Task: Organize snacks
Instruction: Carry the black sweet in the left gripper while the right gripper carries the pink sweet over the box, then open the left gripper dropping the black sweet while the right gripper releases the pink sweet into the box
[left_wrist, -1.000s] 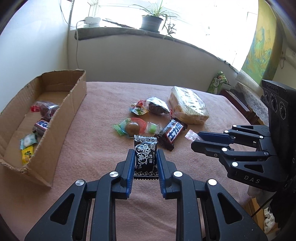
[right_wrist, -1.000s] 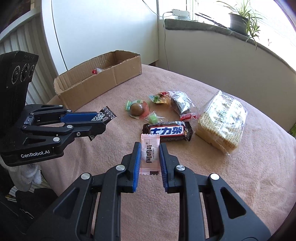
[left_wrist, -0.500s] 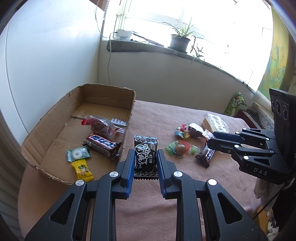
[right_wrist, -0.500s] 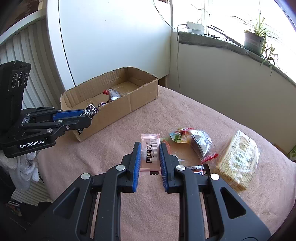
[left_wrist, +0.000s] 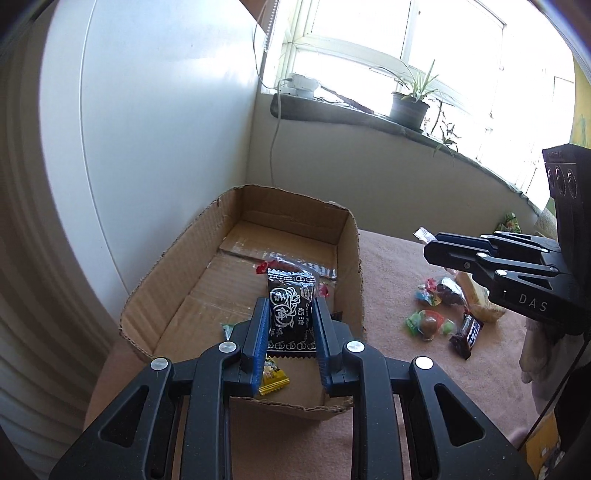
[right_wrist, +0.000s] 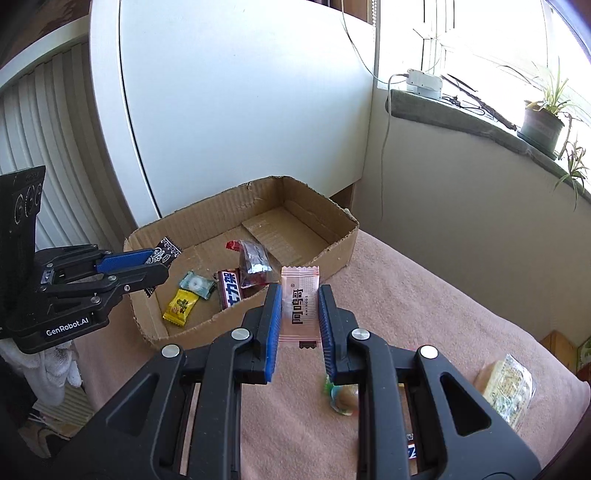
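Note:
My left gripper (left_wrist: 290, 314) is shut on a black plum-candy packet (left_wrist: 290, 310) and hangs over the near end of the open cardboard box (left_wrist: 351, 236). My right gripper (right_wrist: 298, 299) is shut on a pale pink sachet (right_wrist: 300, 306), above the pink cloth just right of the box (right_wrist: 207, 218). Inside the box lie a yellow candy (right_wrist: 180, 303), a mint in green wrap (right_wrist: 196, 284), a chocolate bar (right_wrist: 231, 291) and a dark red packet (right_wrist: 253, 262). From the right wrist view the left gripper (right_wrist: 162, 258) shows at the box's left rim.
Loose snacks remain on the pink cloth (left_wrist: 391, 266): a round brown sweet (left_wrist: 428, 323), a chocolate bar (left_wrist: 467, 334), a foil-wrapped candy (left_wrist: 448, 291) and a wafer pack (right_wrist: 508, 386). A white wall stands behind the box; a windowsill with a potted plant (left_wrist: 410, 107) runs along the back.
Both grippers have swung left from the snack pile toward the box, each still holding its packet. The left one now hangs over the box's near end; the right one has drawn close to its right side.

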